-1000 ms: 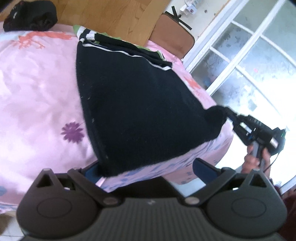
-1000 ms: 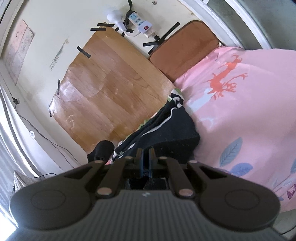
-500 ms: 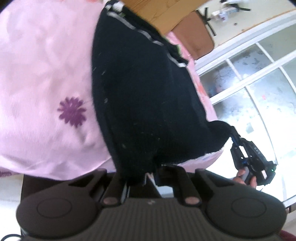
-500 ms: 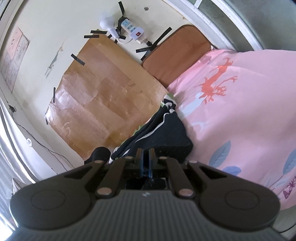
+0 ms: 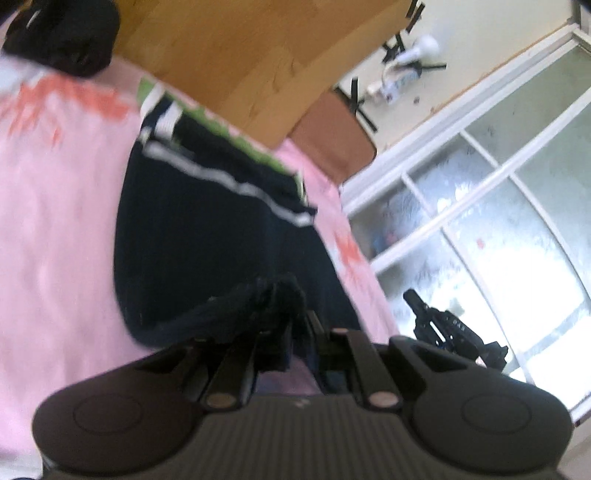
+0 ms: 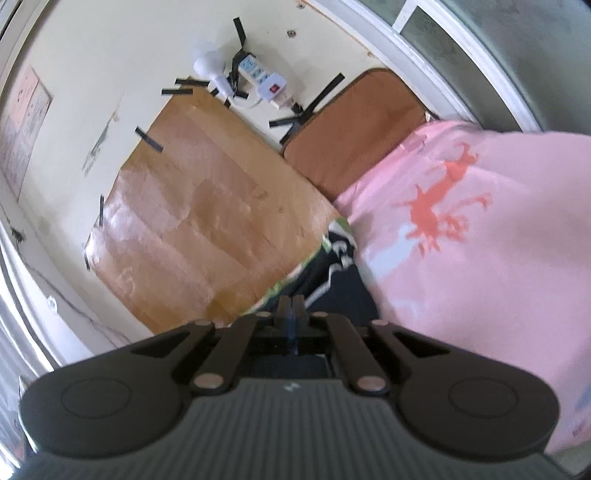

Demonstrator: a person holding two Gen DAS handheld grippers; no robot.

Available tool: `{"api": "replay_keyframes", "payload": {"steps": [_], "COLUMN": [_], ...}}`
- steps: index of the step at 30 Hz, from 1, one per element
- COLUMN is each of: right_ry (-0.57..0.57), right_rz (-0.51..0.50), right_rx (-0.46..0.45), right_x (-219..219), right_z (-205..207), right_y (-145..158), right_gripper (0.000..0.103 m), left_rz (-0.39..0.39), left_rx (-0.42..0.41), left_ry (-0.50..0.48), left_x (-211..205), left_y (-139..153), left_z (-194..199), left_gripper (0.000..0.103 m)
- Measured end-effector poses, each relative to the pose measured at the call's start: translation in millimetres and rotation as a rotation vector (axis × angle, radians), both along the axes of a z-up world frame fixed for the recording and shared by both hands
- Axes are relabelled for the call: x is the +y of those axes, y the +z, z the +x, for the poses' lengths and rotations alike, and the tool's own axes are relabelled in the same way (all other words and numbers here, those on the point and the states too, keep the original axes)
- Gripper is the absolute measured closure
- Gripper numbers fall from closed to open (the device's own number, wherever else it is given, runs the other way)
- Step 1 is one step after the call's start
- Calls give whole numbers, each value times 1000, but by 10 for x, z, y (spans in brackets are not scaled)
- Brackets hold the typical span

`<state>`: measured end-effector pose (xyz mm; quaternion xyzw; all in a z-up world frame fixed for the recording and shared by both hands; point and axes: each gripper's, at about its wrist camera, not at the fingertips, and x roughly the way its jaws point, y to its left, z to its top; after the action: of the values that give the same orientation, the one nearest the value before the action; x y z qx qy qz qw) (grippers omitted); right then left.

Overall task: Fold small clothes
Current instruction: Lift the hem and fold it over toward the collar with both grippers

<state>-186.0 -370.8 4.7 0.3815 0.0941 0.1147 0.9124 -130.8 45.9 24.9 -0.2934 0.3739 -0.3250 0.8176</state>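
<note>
A black garment with white stripes lies on the pink sheet. My left gripper is shut on its near corner, and the pinched cloth stands bunched and raised above the fingers. To the right, over the bed's edge, my right gripper shows in the left wrist view, where the left gripper's body hides how it joins the cloth. In the right wrist view the right gripper is shut, with the garment running straight out from its fingertips.
A green-edged cloth peeks from under the garment's far side. Another dark clothing pile sits at the far left. A wooden board and a brown cushion lean against the wall. A window flanks the bed.
My left gripper went from open beside the garment's near corner to shut on it, then lifted it so the cloth bunches. The right gripper rose a little and stayed shut.
</note>
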Motion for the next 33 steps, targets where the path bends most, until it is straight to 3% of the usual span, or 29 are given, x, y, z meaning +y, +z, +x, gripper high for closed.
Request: {"api": "replay_keyframes", "payload": {"steps": [3, 7, 11, 13, 16, 19, 23, 26, 33], "right_ry": [-10, 25, 40, 39, 32, 62, 99, 188, 206], "right_rz": [-13, -144, -197, -152, -24, 90, 156, 140, 39], "right_rx": [8, 50, 115, 177, 270, 268, 257, 273, 138], "right_x": [-19, 9, -4, -65, -159, -124, -38, 50, 55], "right_z": [236, 331, 90, -66, -270, -478, -521, -374, 341], "right_y": [140, 270, 74, -164, -521, -724, -817, -704, 26], "right_gripper": [100, 97, 90, 82, 81, 79, 79, 93, 93], "left_rz": [25, 18, 8, 13, 14, 11, 13, 10, 30], "left_rx": [-18, 7, 2, 6, 15, 12, 14, 10, -29], "left_ry": [25, 32, 20, 13, 6, -3, -7, 5, 103], "left_x": [-5, 6, -14, -13, -4, -12, -17, 28, 156], "left_y": [68, 46, 56, 51, 41, 47, 38, 52, 206], "left_z": [234, 413, 482, 504, 549, 577, 631, 704, 1254], "left_gripper": [96, 96, 96, 96, 96, 96, 96, 96, 98]}}
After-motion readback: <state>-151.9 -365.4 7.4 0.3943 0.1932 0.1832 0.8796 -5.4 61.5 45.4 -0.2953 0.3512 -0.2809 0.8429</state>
